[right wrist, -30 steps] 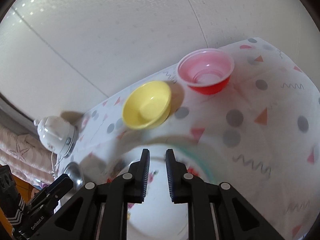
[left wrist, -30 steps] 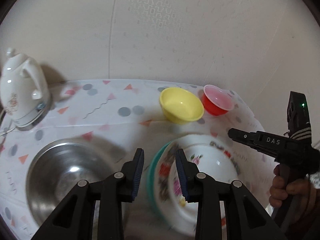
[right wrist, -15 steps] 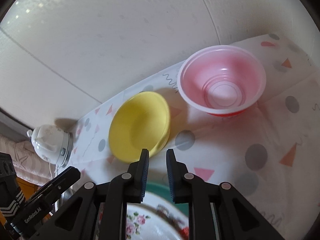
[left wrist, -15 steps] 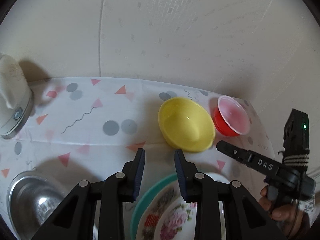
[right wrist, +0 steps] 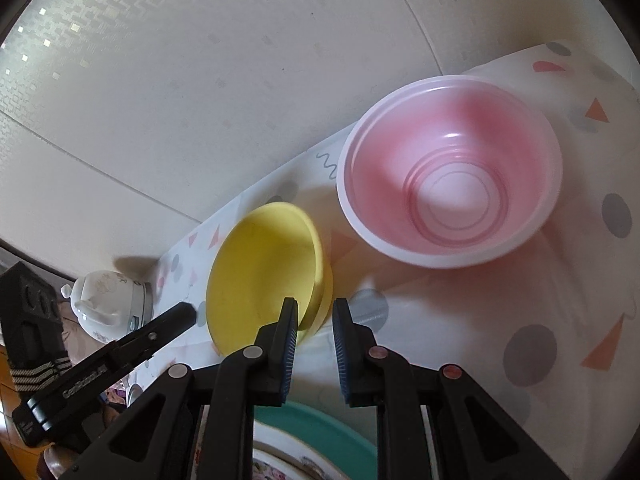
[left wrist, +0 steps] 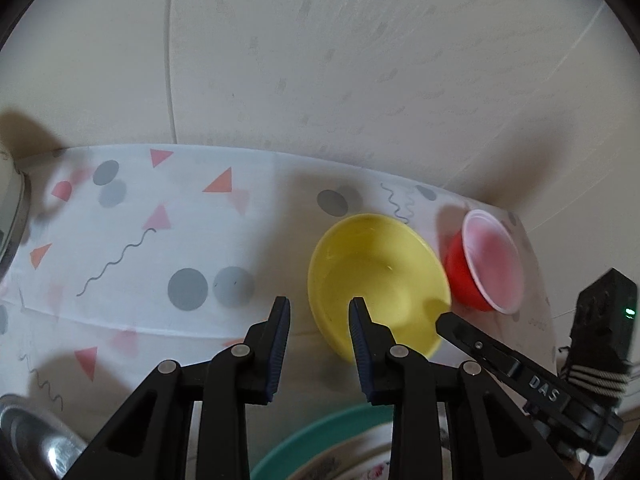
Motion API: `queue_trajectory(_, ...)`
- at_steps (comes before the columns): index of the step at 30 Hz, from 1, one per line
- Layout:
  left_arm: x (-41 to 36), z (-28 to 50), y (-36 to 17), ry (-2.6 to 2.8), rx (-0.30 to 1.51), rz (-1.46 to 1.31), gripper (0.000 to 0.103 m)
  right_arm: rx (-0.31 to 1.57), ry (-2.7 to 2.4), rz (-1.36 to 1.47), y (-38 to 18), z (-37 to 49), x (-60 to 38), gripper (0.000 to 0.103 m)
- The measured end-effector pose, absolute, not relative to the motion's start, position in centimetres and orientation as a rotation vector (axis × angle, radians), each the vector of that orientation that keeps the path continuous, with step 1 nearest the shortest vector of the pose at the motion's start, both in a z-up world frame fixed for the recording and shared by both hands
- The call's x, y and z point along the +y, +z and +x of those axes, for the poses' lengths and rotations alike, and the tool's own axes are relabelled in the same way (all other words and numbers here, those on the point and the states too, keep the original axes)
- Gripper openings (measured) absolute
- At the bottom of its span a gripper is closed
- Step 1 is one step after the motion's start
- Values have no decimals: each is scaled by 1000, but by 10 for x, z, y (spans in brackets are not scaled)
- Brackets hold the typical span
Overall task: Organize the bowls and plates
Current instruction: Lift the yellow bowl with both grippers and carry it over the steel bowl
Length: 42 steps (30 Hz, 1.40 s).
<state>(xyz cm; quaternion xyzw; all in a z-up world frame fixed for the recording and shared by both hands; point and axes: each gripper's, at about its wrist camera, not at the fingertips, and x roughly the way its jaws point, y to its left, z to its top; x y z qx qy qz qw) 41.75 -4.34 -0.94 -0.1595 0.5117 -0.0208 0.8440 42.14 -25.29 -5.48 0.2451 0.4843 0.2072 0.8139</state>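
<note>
A yellow bowl (left wrist: 376, 280) sits on the patterned tablecloth (left wrist: 160, 248), with a red plastic bowl (left wrist: 490, 266) to its right. My left gripper (left wrist: 318, 312) is open; its jaws straddle the yellow bowl's near left rim. My right gripper (right wrist: 314, 316) is open; its jaws straddle the yellow bowl's (right wrist: 264, 276) right rim, with the red bowl (right wrist: 448, 168) beyond. A teal plate (left wrist: 320, 440) carrying a floral bowl lies just below both grippers.
A white kettle (right wrist: 108, 300) stands at the table's far left by the wall. A steel bowl (left wrist: 32, 440) shows at the lower left of the left wrist view. The wall runs close behind the bowls.
Both grippers have moved forward over the teal plate toward the yellow bowl and now sit at its rim. The kettle and steel bowl have slid out of the left view.
</note>
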Motion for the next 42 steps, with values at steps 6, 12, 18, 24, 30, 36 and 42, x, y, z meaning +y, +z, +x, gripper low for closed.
queue_trajectory(6, -53, 430, -26, -41, 1127, -327, 13, 1026, 452, 478, -55, 426, -244, 12)
queue_trajectory(12, -49, 417, -28, -24, 1109, -350, 12, 1029, 482, 480, -56, 430, -247, 11)
queue_trajectory(18, -44, 399, -17, -15, 1065, -326, 13, 1034, 499, 460, -49, 426, -237, 10)
queue_trajectory(24, -30, 366, 2, -41, 989, -343, 13, 998, 494, 407, -28, 403, -225, 10)
queue_trajectory(30, -21, 335, 19, -60, 932, -336, 13, 967, 494, 390, -10, 377, -217, 10)
queue_trajectory(36, -5, 299, 38, -66, 875, -321, 13, 941, 508, 362, 2, 353, -194, 10)
queue_trajectory(42, 18, 266, 43, -66, 829, -310, 13, 946, 536, 341, 5, 329, -171, 10)
